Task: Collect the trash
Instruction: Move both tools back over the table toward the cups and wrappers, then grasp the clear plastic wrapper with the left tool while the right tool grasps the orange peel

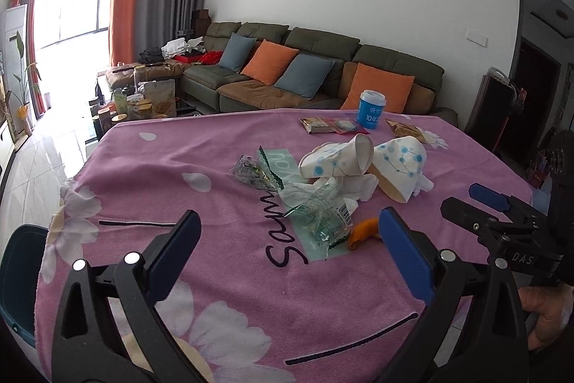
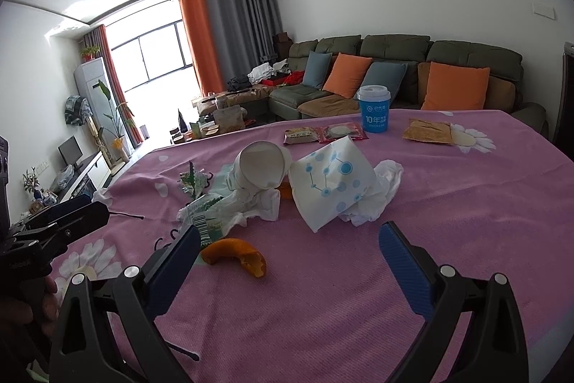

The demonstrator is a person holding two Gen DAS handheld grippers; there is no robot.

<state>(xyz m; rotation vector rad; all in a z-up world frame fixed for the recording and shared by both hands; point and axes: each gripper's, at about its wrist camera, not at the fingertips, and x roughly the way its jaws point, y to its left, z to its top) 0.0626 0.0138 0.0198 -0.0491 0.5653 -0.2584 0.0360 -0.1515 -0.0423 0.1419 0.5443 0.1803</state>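
Observation:
Trash lies in a heap mid-table on the pink flowered cloth (image 1: 215,275): two crushed paper cups (image 1: 337,160) (image 2: 333,182), white tissues (image 2: 373,200), clear plastic wrappers (image 1: 323,218) (image 2: 208,210) and an orange peel (image 1: 362,234) (image 2: 236,253). My left gripper (image 1: 290,257) is open and empty, just short of the wrappers. My right gripper (image 2: 290,257) is open and empty, the peel just ahead of its left finger. Each gripper also shows in the other's view, the right one (image 1: 502,203) and the left one (image 2: 68,218).
A blue lidded cup (image 1: 371,108) (image 2: 373,110) stands at the far edge beside snack packets (image 1: 330,125) (image 2: 427,131). A dark blue bin (image 1: 21,275) sits at the table's left corner. A sofa (image 1: 323,74) runs behind.

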